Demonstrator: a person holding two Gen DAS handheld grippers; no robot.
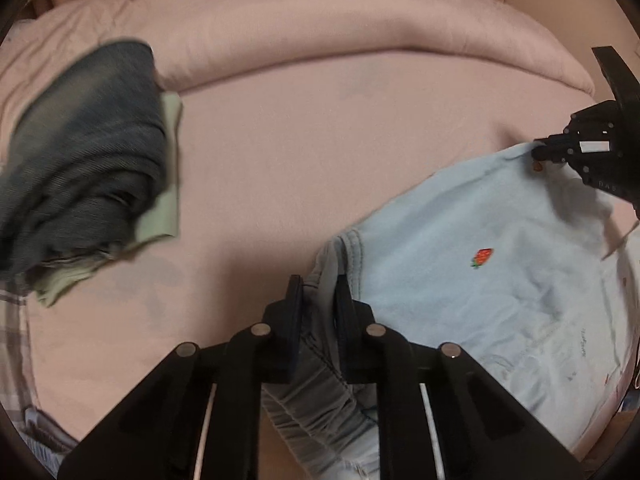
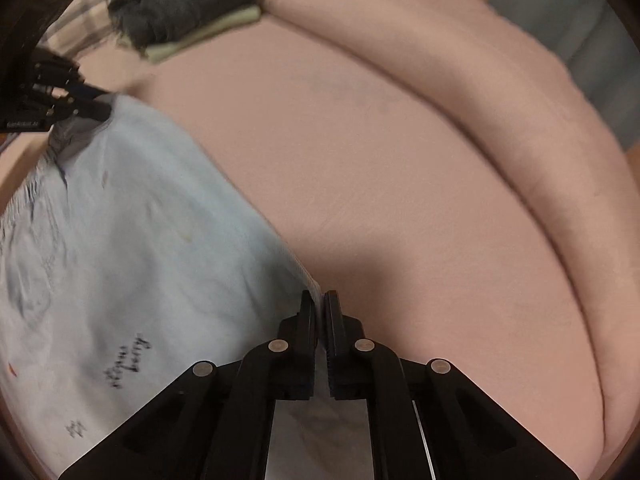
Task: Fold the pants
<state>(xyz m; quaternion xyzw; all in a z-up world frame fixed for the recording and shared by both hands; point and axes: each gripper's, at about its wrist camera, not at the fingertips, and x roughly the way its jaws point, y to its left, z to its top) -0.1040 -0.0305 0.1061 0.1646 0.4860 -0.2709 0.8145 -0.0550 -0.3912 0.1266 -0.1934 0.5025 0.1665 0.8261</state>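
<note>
Light blue pants (image 1: 480,240) with a small strawberry print (image 1: 482,258) lie spread on the pink bed, held at two ends. My left gripper (image 1: 318,292) is shut on the gathered waistband (image 1: 320,400). My right gripper (image 2: 320,304) is shut on a thin edge of the same pants (image 2: 132,248). In the left wrist view the right gripper (image 1: 540,152) sits at the pants' far right corner. In the right wrist view the left gripper (image 2: 96,108) holds the far left corner.
A pile of folded dark denim on pale green cloth (image 1: 88,160) lies at the left, also in the right wrist view (image 2: 188,4). A plaid cloth (image 2: 88,16) lies beside it. A rolled pink duvet (image 1: 340,40) runs along the back of the pink sheet (image 1: 280,168).
</note>
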